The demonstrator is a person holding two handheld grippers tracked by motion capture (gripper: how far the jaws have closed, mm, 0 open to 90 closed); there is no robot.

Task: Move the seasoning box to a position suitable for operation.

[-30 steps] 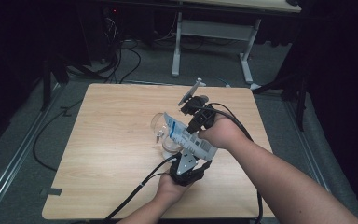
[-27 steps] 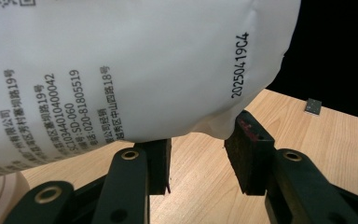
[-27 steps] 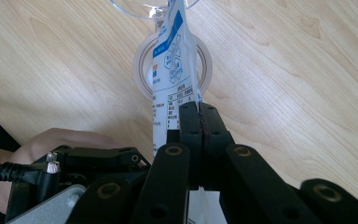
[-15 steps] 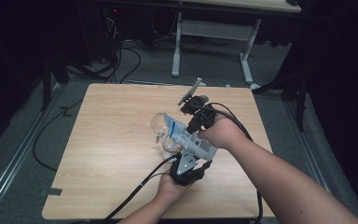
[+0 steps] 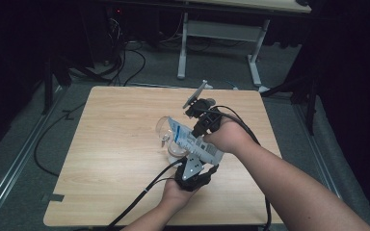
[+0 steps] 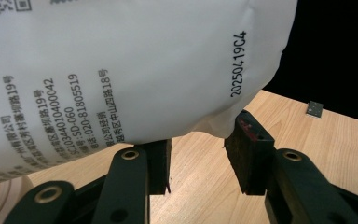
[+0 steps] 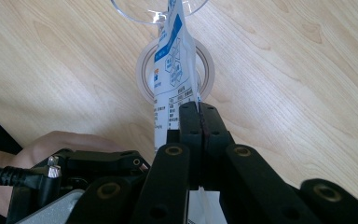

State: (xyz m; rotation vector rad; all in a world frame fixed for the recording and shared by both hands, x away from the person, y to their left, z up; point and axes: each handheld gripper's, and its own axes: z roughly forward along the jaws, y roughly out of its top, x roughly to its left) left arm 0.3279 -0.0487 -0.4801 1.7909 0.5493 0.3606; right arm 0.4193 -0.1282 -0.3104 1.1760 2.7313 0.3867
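Observation:
A white and blue printed pouch (image 5: 192, 139) hangs tilted over the middle of the wooden table (image 5: 115, 159), its upper end toward a clear glass (image 5: 164, 127). My right gripper (image 5: 193, 134) comes in from the right and is shut on the pouch's edge (image 7: 172, 60), jaws pressed together (image 7: 199, 107). My left gripper (image 5: 197, 158) points up from the near side under the pouch's lower end (image 6: 121, 70). Its jaws (image 6: 198, 140) stand apart, bare wood showing between them, with the pouch's bottom edge at their tips. A roll of tape (image 7: 142, 70) lies flat under the pouch, beside the glass (image 7: 154, 11).
A small grey square (image 6: 314, 108) lies near the table's edge. Black cables (image 5: 139, 192) trail from both grippers over the near edge. Beyond the far edge stands a white desk frame (image 5: 183, 48) with loose cables on the dark floor (image 5: 125, 67).

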